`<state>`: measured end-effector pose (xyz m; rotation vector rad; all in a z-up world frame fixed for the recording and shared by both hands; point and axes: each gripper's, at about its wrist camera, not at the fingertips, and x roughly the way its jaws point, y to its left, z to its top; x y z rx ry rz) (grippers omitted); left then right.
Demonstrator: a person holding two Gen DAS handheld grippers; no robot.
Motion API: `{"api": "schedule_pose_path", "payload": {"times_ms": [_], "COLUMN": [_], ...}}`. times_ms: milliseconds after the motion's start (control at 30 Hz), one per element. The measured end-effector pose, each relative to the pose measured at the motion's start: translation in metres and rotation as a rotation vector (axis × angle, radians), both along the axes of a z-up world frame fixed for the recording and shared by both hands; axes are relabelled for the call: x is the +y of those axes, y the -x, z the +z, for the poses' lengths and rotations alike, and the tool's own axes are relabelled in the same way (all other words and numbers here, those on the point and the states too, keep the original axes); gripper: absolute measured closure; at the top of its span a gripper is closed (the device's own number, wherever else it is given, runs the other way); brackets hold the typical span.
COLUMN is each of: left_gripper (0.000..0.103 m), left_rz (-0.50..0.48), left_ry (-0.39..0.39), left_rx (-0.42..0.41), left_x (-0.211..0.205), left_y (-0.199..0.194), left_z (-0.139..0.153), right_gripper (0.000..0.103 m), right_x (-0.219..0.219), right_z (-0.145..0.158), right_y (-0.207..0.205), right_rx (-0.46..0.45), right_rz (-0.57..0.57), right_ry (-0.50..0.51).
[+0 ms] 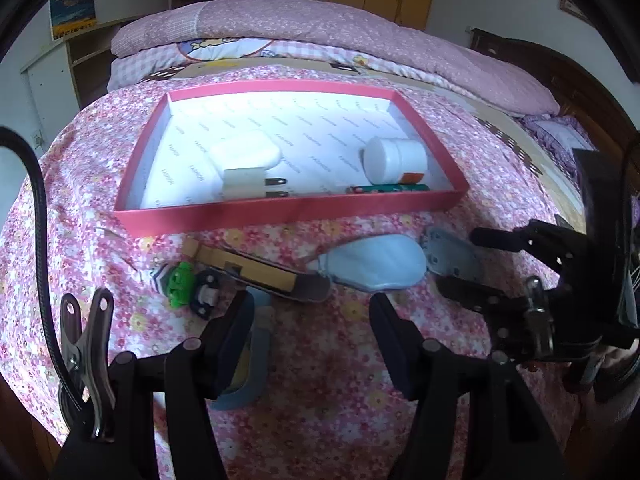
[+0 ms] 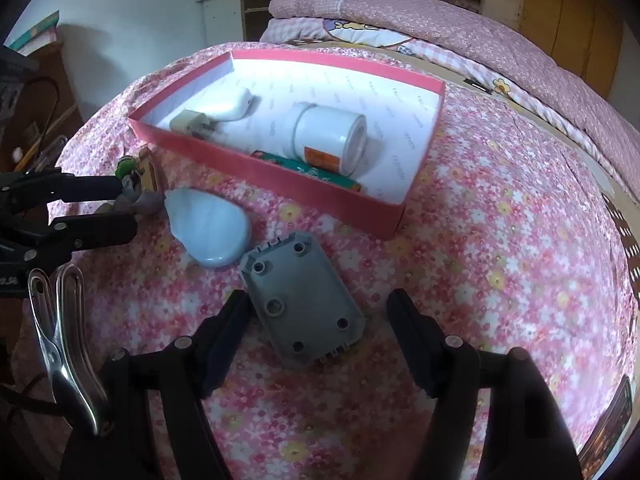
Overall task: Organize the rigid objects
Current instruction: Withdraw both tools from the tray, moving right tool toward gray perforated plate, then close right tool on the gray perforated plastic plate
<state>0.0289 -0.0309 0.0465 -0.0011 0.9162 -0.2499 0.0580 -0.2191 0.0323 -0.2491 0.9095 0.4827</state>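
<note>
Your right gripper point(image 2: 316, 320) hangs released above the bed point(image 2: 500, 240), its fingers apart on either side of the grey plastic plate point(image 2: 304, 304) without touching it. Your left gripper point(image 1: 312, 328) is also released, holding nothing, near the pale blue pouch point(image 1: 376, 264) and the green toy point(image 1: 178, 282). The pink box point(image 1: 280, 208) holds a white charger point(image 1: 248, 160), a white jar point(image 1: 394, 158) and a green tube point(image 1: 386, 189).

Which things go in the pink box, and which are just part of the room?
For the job: pink box, white charger, white jar, grey plate, blue case, green toy.

Just there: folded quilt, wall picture.
</note>
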Motion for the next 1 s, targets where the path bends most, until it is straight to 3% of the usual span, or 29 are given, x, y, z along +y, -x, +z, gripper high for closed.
{"api": "schedule_pose_path", "payload": {"times_ms": [67,133,233,400,633,1000], "left_gripper": [0.04,0.04,0.04,0.04,0.04,0.04], "left_rz": [-0.018,-0.036,-0.032,-0.003,-0.057,0.048], "left_ry": [0.003,0.003,-0.015,-0.012,0.012,-0.011], "left_rx": [0.0,-0.003,-0.012,-0.011,-0.005,0.012], "left_x": [-0.004,-0.007,-0.007,0.003,-0.005,0.04], "left_y": [0.002,0.004,0.004,0.001,0.006,0.02], "left_z": [0.0,0.0,-0.001,0.0,0.001,-0.007], "right_gripper": [0.036,0.049,0.054,0.056,0.056,0.056], "right_x": [0.001,0.001,-0.002,-0.006,-0.018,-0.014], "right_z": [0.0,0.0,0.001,0.002,0.004,0.002], "right_y": [0.002,0.005,0.007,0.014,0.024,0.048], "right_rx": [-0.006,-0.016,-0.019,-0.02,0.014,0.063], "right_rz": [0.003,-0.001,-0.029,-0.069,-0.164,-0.173], "right_ry": [-0.003,-0.01,-0.019,-0.044,-0.106,-0.17]}}
